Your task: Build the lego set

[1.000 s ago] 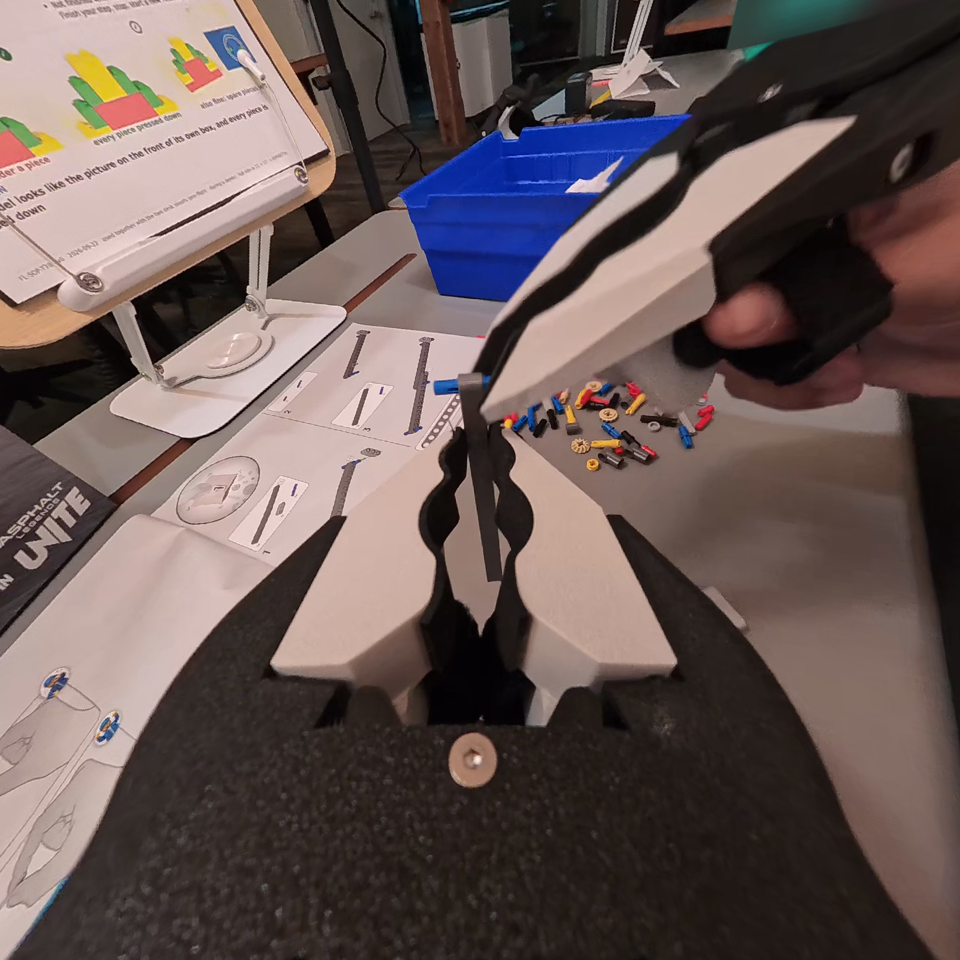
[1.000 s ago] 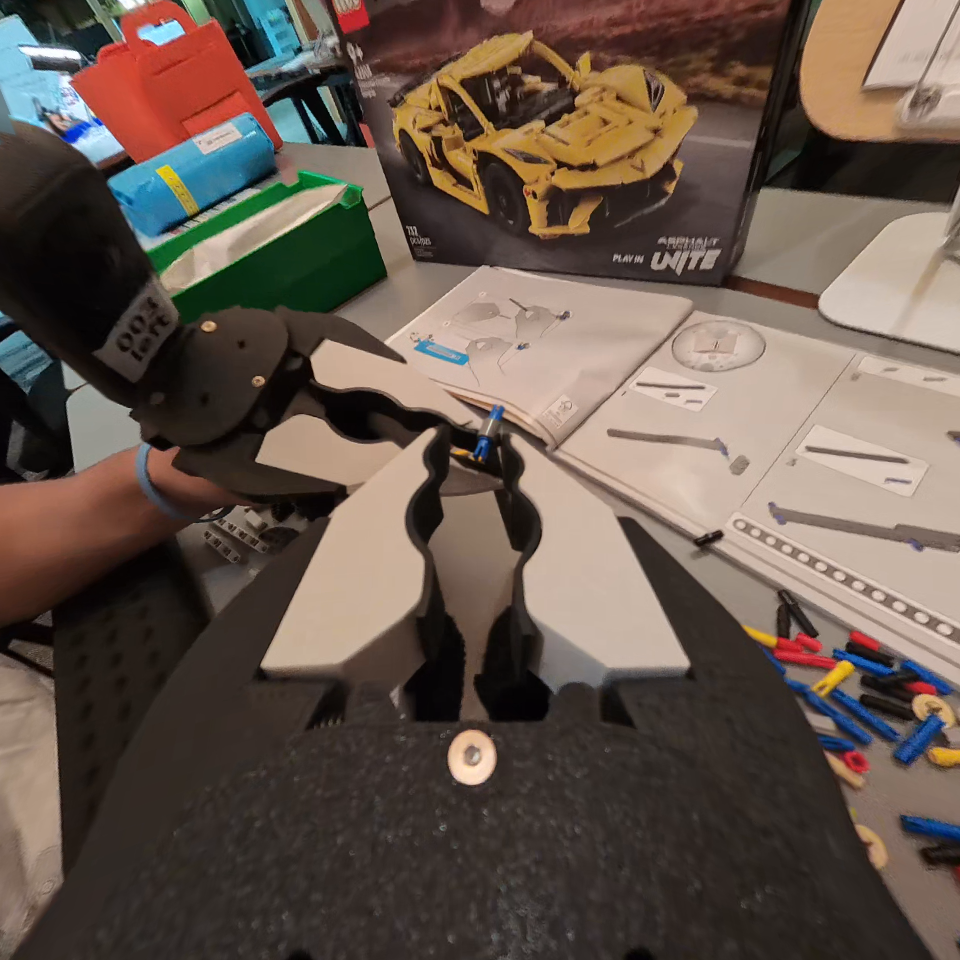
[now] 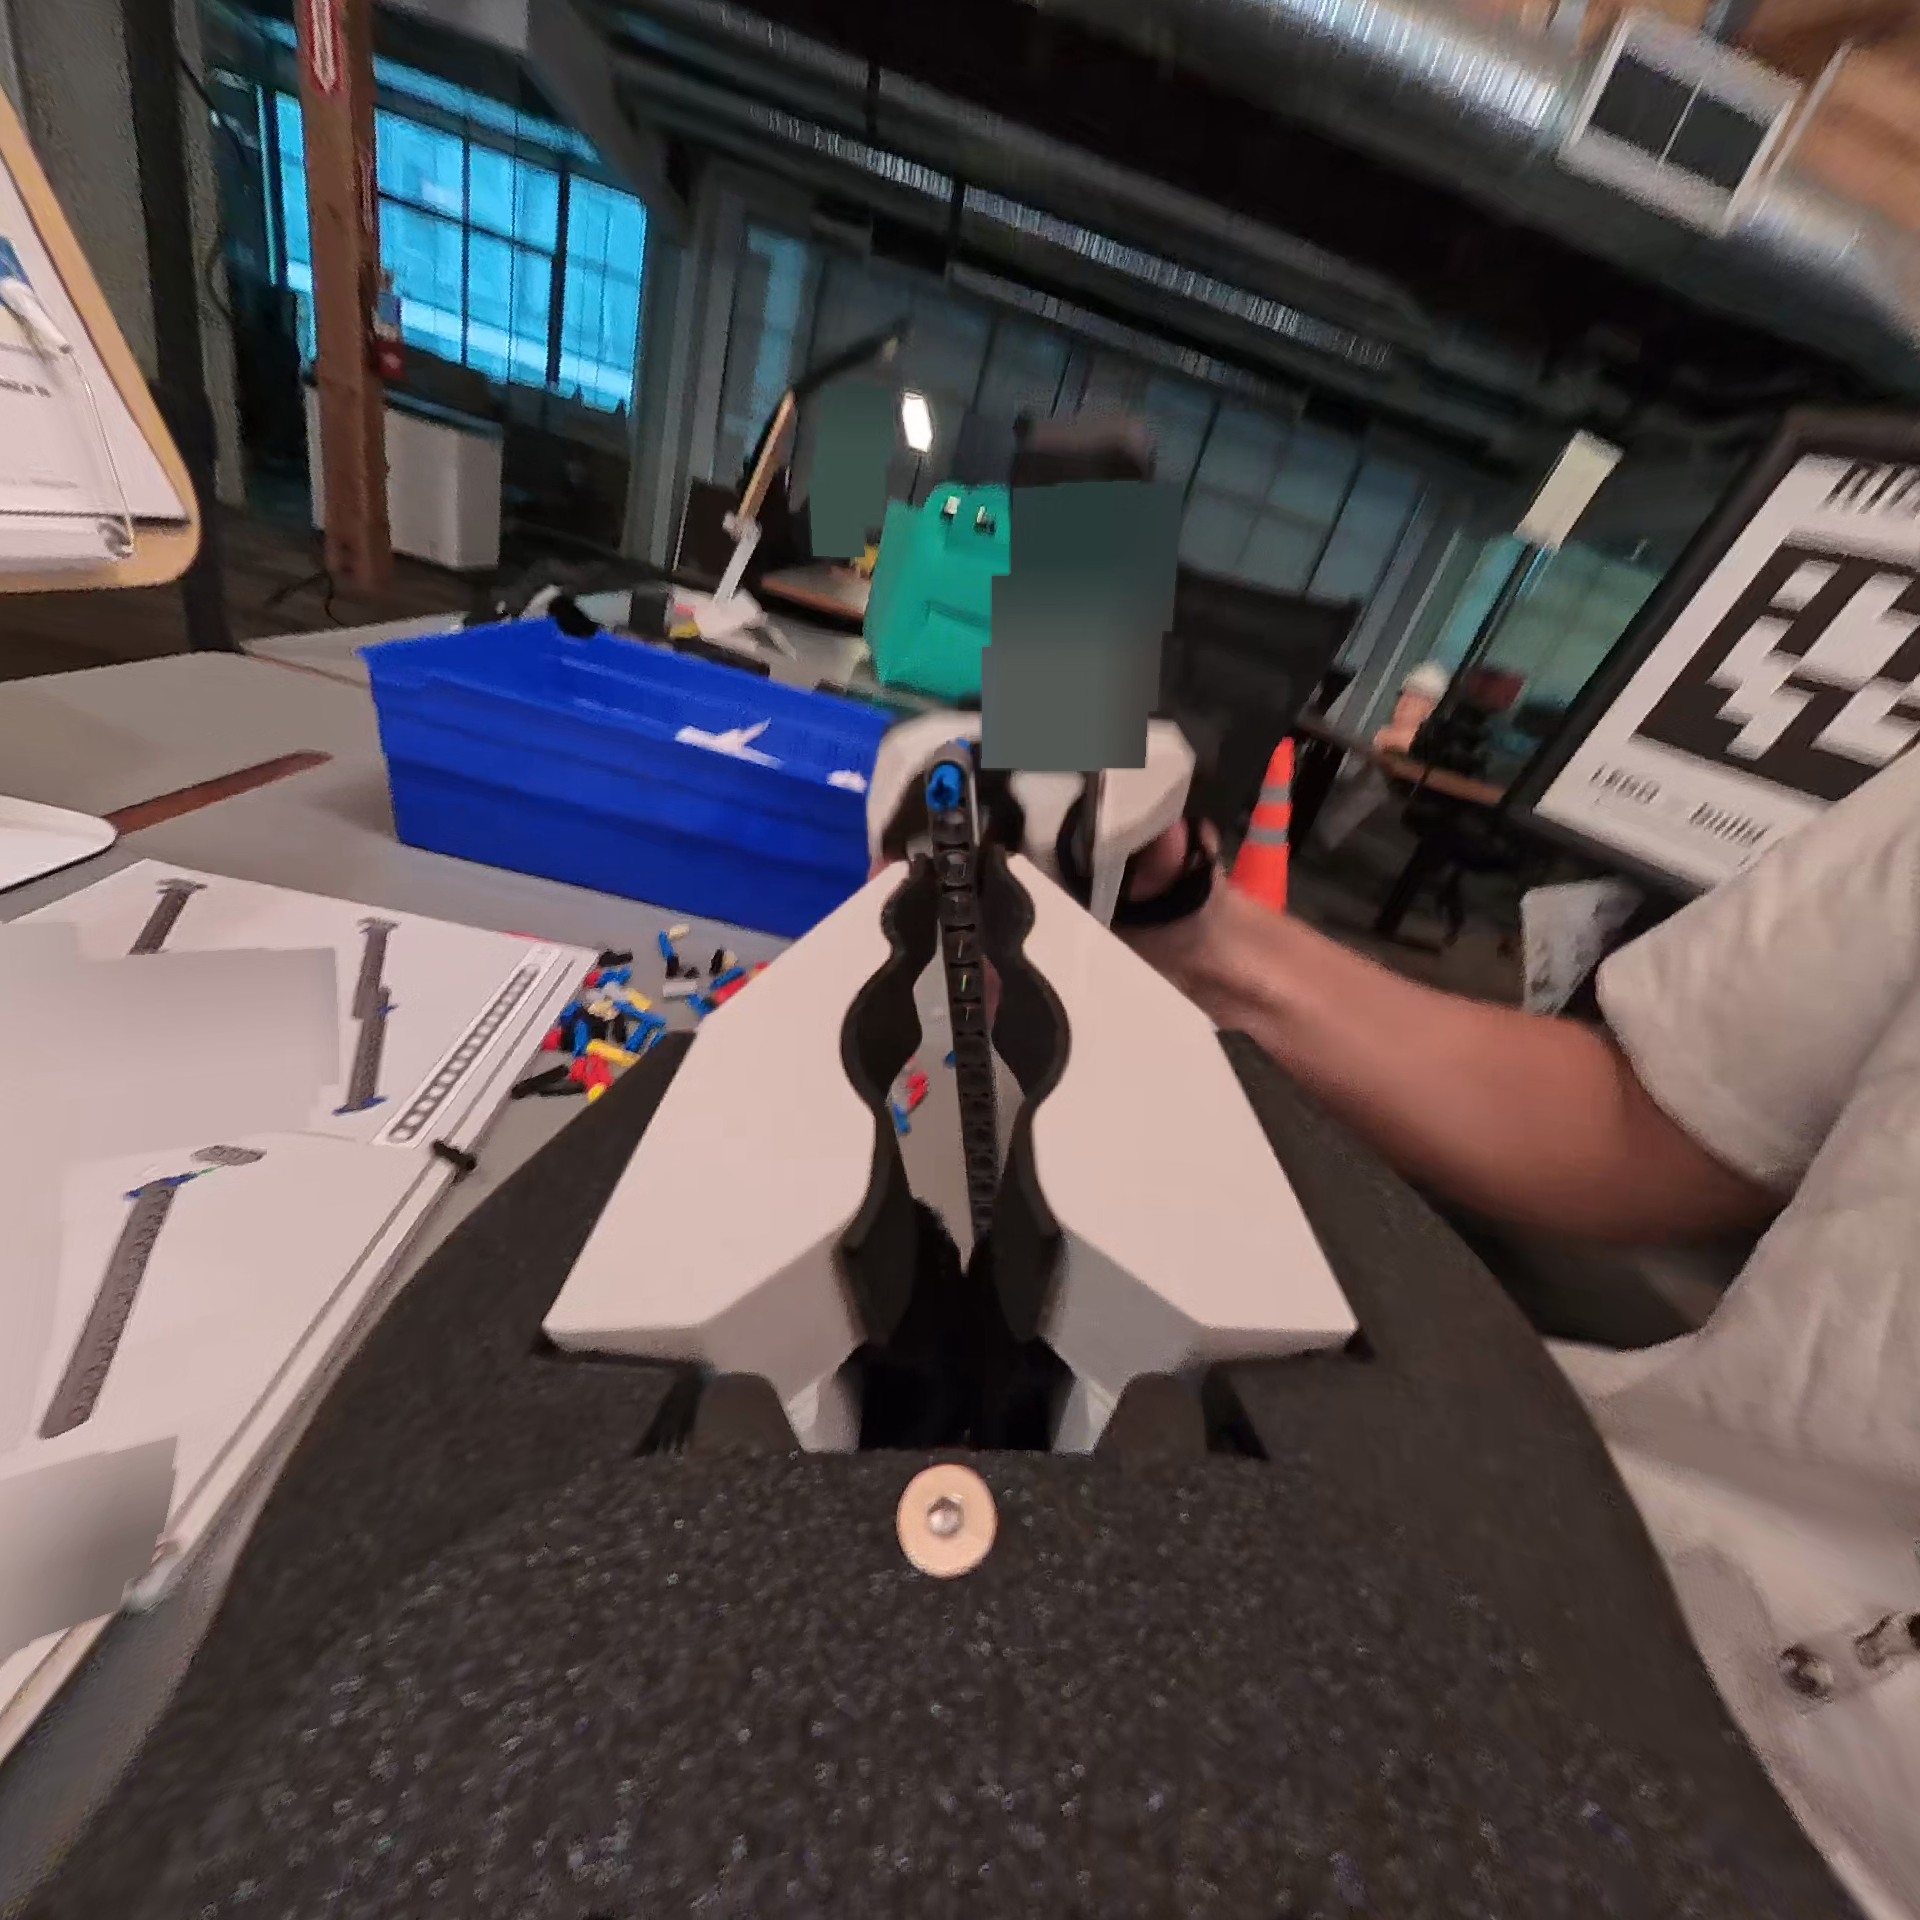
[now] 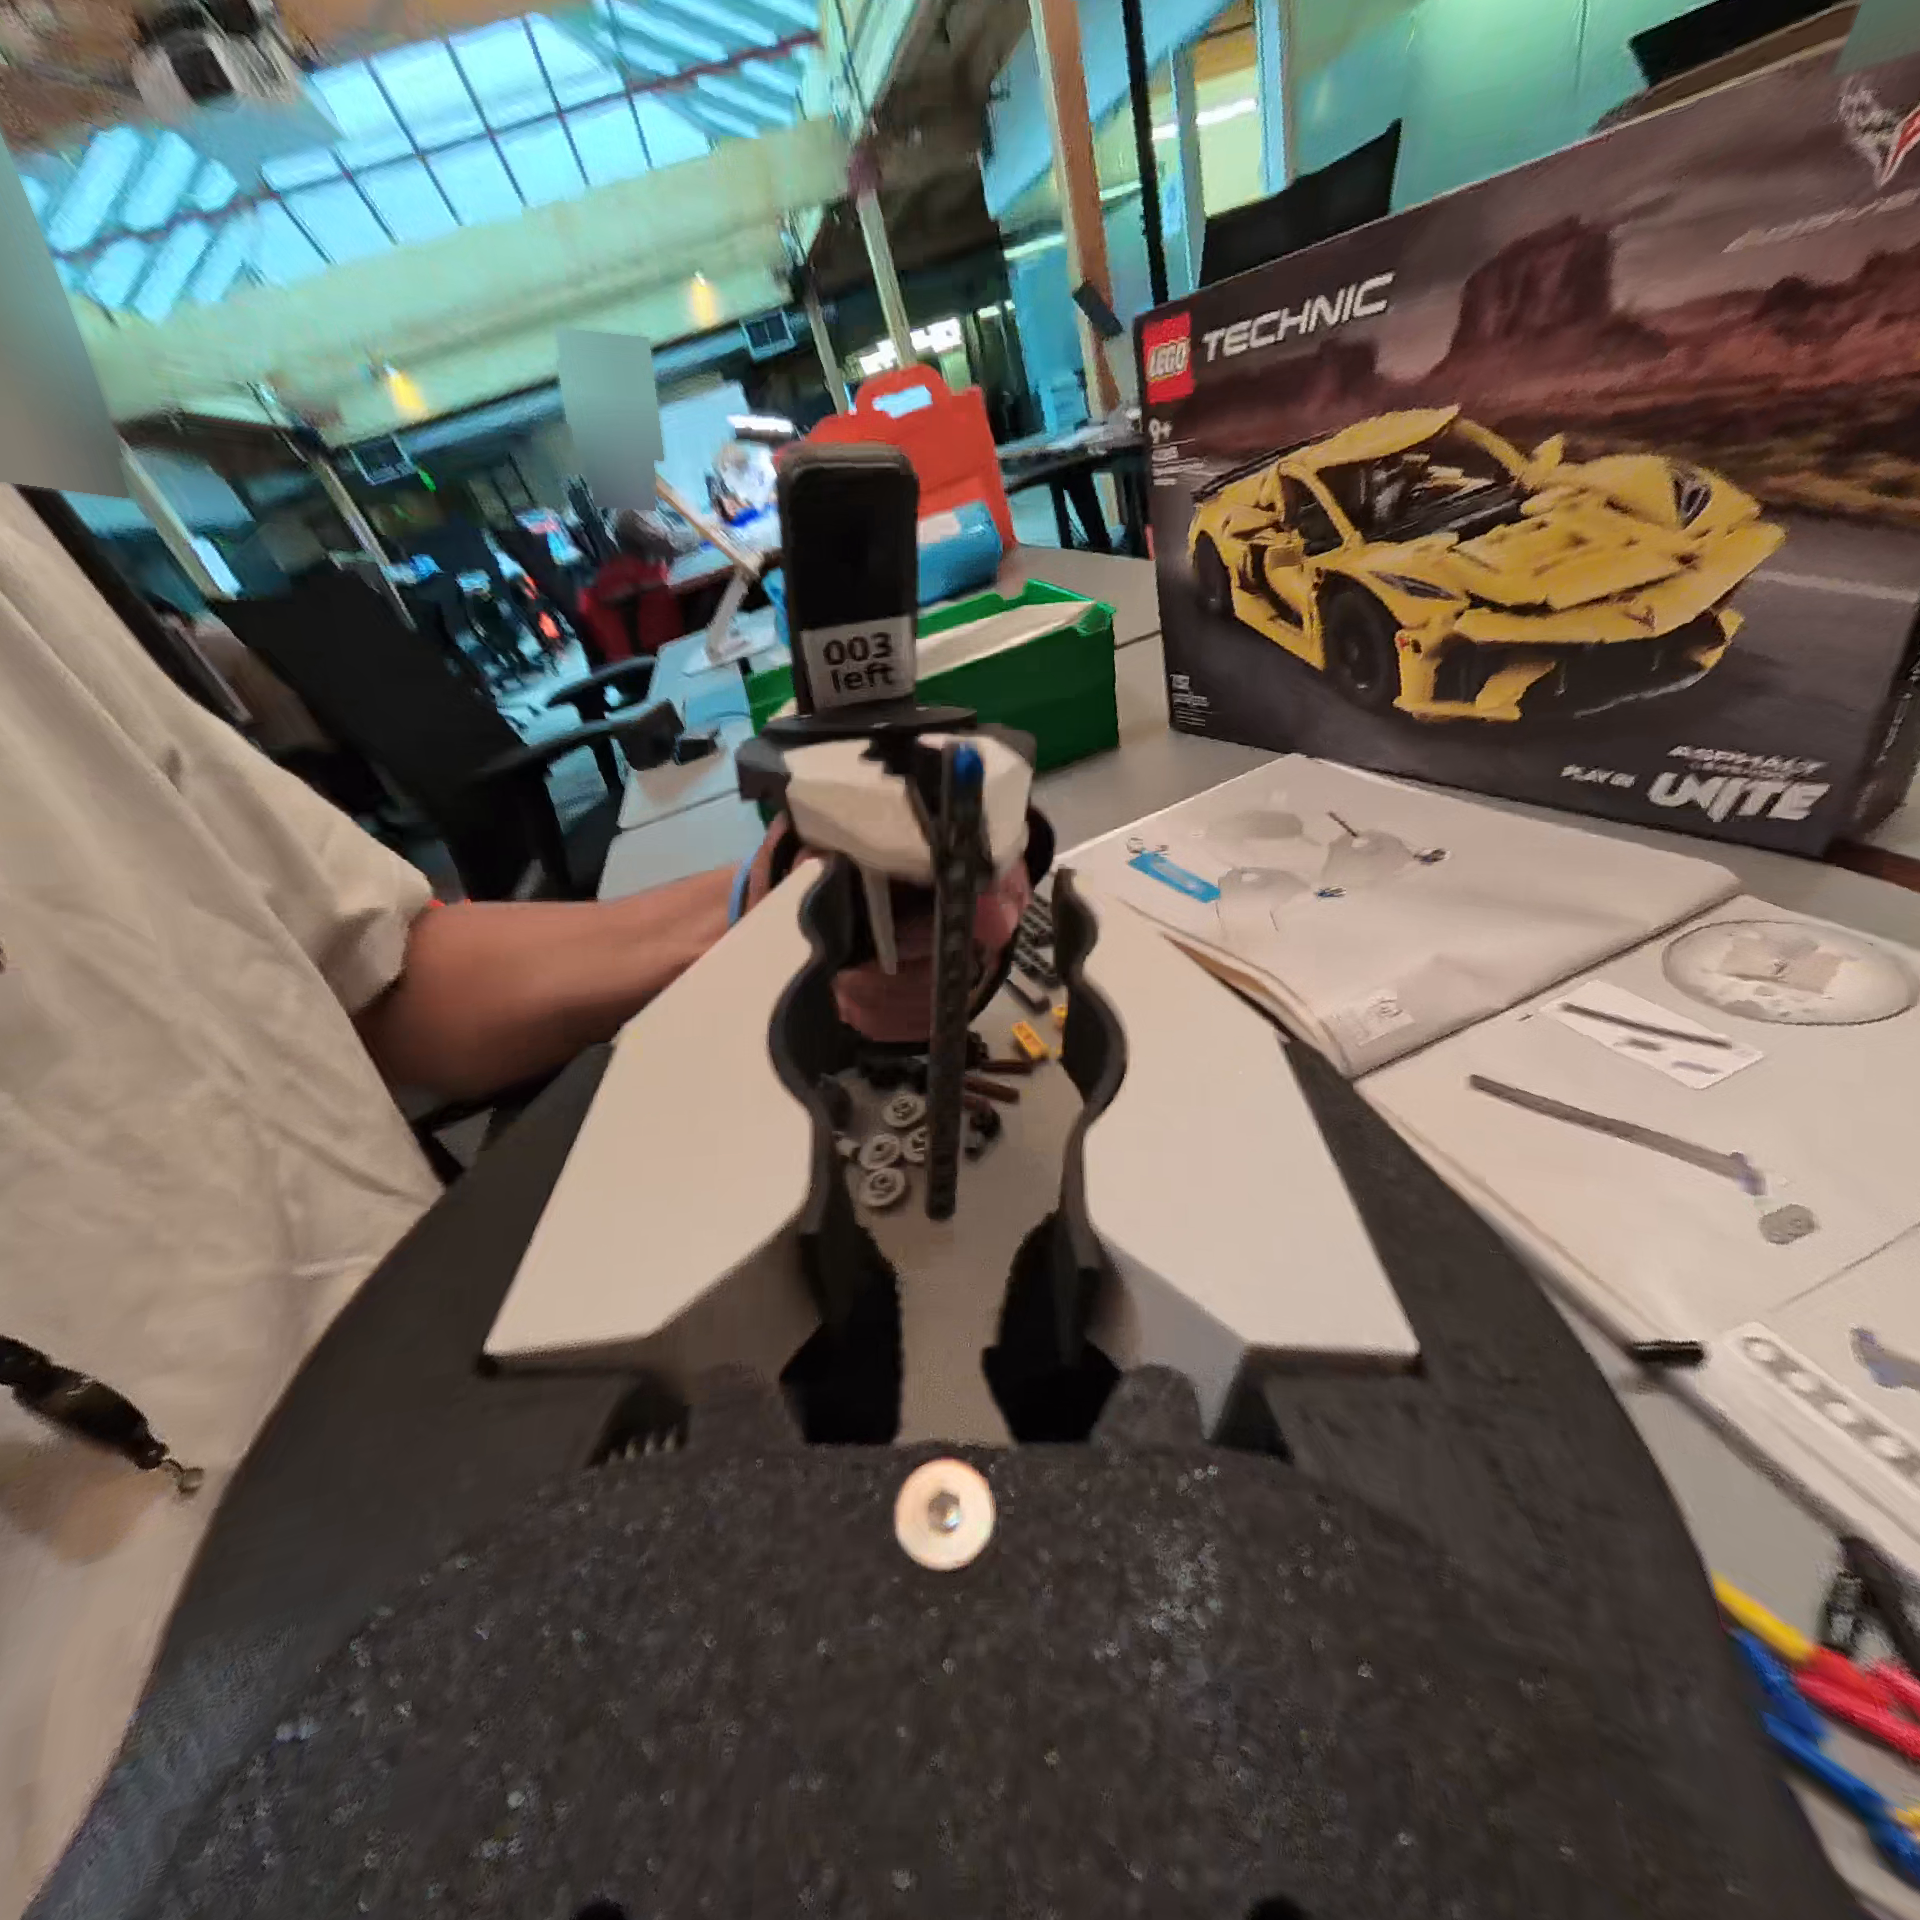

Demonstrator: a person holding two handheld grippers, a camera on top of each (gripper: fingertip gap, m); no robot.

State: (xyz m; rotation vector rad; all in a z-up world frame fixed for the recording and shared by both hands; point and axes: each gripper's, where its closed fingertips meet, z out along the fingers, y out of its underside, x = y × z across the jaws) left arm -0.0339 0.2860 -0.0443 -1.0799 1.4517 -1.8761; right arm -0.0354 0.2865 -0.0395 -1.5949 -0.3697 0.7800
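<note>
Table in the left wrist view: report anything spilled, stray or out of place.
Small coloured pieces lie in a loose scatter on the table near the blue bin, and one black pin sits apart at the edge of the open manual. Nothing looks damaged.

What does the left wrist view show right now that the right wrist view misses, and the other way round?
Only the left wrist view shows the blue bin, the orange cone and a pile of small coloured pegs.

Only the right wrist view shows the set box with a yellow car, the green bin and grey round parts on the table.

Both show the long dark beam with a blue peg at its end, clamped by the left hand-held gripper. The right hand-held gripper is open. Both also show the open instruction booklet.
</note>
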